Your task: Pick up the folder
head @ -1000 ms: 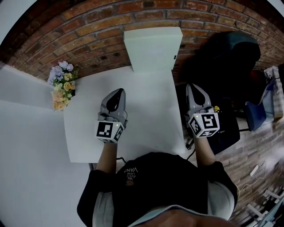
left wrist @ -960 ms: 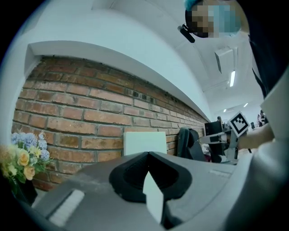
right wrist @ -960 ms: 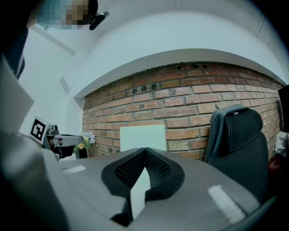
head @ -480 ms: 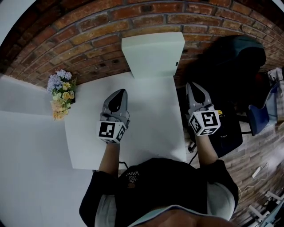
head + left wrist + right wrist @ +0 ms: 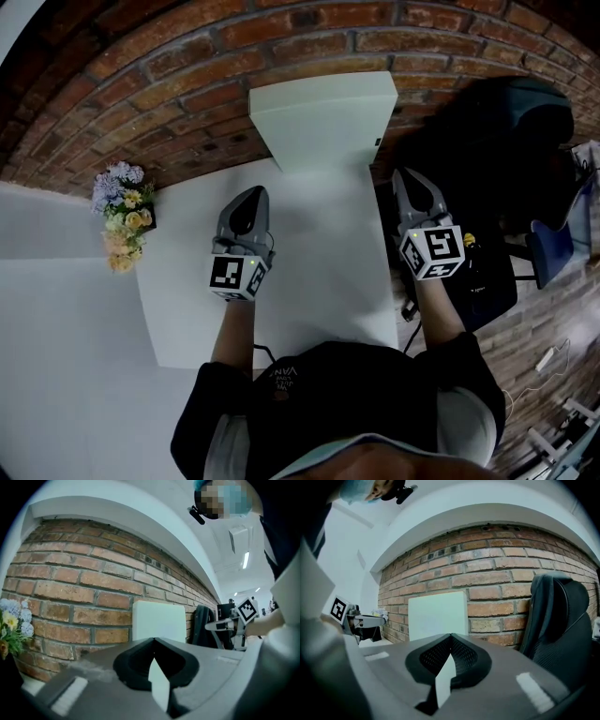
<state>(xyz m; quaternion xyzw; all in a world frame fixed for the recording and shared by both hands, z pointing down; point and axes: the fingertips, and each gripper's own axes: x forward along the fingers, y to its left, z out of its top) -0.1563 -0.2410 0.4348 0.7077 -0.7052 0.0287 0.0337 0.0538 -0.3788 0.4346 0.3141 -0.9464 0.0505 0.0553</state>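
Observation:
The folder point(image 5: 319, 117) is a pale white slab standing upright against the brick wall at the far edge of the white table point(image 5: 309, 291). It also shows straight ahead in the left gripper view, folder point(image 5: 159, 620), and in the right gripper view, folder point(image 5: 438, 613). My left gripper point(image 5: 251, 193) hovers over the table, short of the folder's lower left corner, jaws shut and empty. My right gripper point(image 5: 408, 176) is off the table's right edge, beside the folder's lower right corner, also shut with nothing in it. Both point level at the wall.
A bunch of flowers point(image 5: 120, 220) stands at the table's far left corner against the wall. A black chair point(image 5: 511, 122) sits right of the table, close to my right gripper. The brick wall point(image 5: 187, 66) closes off the back.
Both grippers have moved forward toward the folder, and the gap to its lower edge is smaller. Their jaws stayed shut.

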